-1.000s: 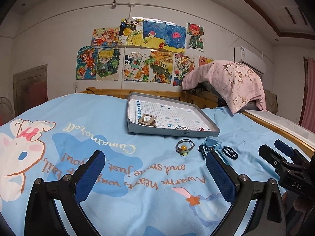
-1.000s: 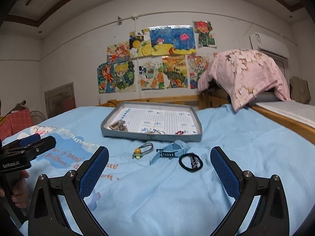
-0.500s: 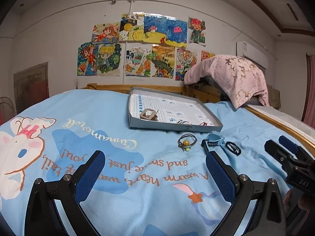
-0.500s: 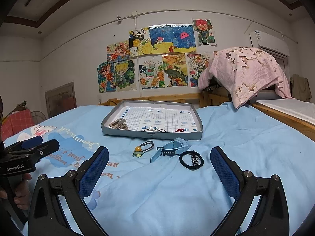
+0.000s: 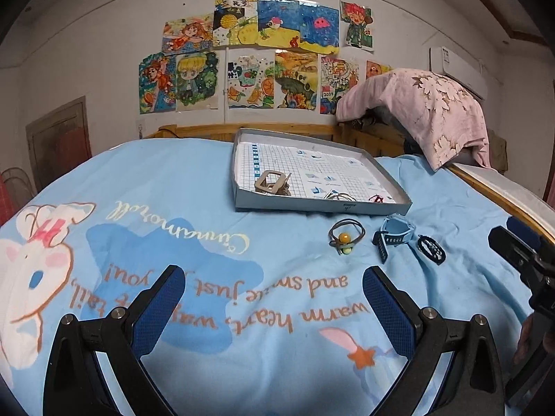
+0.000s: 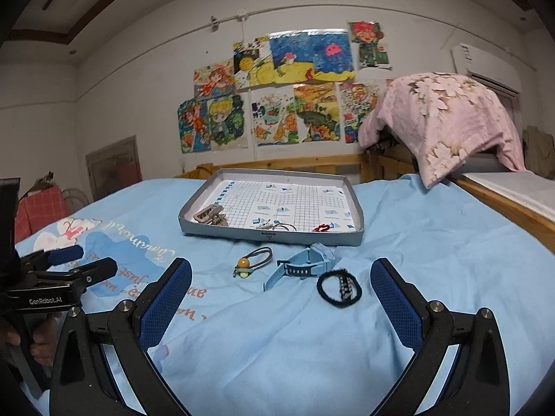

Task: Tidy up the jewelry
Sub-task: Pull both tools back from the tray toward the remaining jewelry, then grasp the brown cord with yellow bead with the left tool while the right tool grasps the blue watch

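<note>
A grey shallow tray (image 5: 322, 205) (image 6: 270, 235) with a grid-paper floor sits on the blue bedspread. In it lie a beige hair clip (image 5: 272, 182) (image 6: 211, 215), thin hair ties (image 6: 277, 225) and a small red item (image 6: 322, 227). In front of it on the bedspread lie a brown hair tie with yellow beads (image 5: 345, 235) (image 6: 251, 260), a light-blue watch (image 5: 393, 235) (image 6: 305, 265) and a black bracelet (image 5: 431, 249) (image 6: 339, 287). My left gripper (image 5: 274, 301) is open and empty, short of these items. My right gripper (image 6: 281, 291) is open and empty, just short of the watch and the bracelet.
A pink floral cloth (image 5: 423, 111) (image 6: 444, 121) hangs over the wooden bed frame at back right. A wooden side rail (image 6: 503, 204) runs along the right edge. Drawings cover the far wall. Each gripper shows in the other's view, left (image 6: 62, 270), right (image 5: 520, 253).
Both grippers have moved forward and a little lower, toward the items; the tray and jewelry appear larger and nearer. Nothing has been picked up.
</note>
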The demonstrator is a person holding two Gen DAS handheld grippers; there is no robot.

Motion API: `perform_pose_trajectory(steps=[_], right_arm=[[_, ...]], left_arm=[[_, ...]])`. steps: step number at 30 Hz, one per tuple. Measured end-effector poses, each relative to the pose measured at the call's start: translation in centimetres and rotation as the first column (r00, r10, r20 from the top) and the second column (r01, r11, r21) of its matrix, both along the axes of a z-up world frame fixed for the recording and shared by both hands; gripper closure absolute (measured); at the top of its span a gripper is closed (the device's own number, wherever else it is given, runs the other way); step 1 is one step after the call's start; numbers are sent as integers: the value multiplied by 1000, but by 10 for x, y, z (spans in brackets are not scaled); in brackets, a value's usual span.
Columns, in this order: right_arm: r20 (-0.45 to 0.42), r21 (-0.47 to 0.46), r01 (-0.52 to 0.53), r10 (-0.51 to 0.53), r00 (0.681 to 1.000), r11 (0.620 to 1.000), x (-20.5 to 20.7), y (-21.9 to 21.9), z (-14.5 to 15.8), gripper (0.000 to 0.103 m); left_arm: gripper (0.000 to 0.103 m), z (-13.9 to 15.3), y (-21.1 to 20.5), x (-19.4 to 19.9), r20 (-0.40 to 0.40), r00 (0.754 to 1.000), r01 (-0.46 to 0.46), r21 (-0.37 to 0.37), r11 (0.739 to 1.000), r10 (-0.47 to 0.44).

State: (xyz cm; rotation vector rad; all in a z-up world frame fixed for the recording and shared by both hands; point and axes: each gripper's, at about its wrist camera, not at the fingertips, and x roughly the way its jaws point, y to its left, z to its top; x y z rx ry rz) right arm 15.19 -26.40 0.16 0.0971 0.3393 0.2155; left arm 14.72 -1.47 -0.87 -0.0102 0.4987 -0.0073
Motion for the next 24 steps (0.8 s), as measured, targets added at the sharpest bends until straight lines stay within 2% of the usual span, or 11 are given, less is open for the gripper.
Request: perform_pose_trajectory(steps=[5,9,13,17,18,20,21,22,24], right_arm=[[-20,-34,-41,41,999,999,27,-2,10,2],[-80,-60,-54,50,996,997,62,-8,18,2],[-69,-102,-63,56,996,993,90,-13,27,2],[-85,-106,-78,69,994,991,117,-18,23,2],[-99,-98,-82,72,992,992,124,-20,19,4],[-134,-90,-96,83,988,991,136,-21,10,16],[-149,-98,-105,89,985,990,142,-20,4,29],[-167,-112,-112,92,982,987,148,-19,-2,35],[-210,-123,-137,109,972,983,157,-16,-15,36]], left_arm=[[0,-1,-4,30,-46,997,65,-20,998,-66],[0,-6,-9,61,-81,990,107,-56,993,-111],[0,-14,-21,96,-117,981,146,-61,987,-152],[0,-25,-36,130,-177,966,178,-61,982,-187],[0,-28,-39,137,-190,962,188,-60,980,-196],[0,-32,-47,150,-203,956,207,-52,977,-214],[0,-33,-48,153,-204,955,211,-48,976,-216],[0,-36,-52,159,-209,953,217,-40,975,-221],[2,-42,-59,166,-225,944,241,-37,970,-243]])
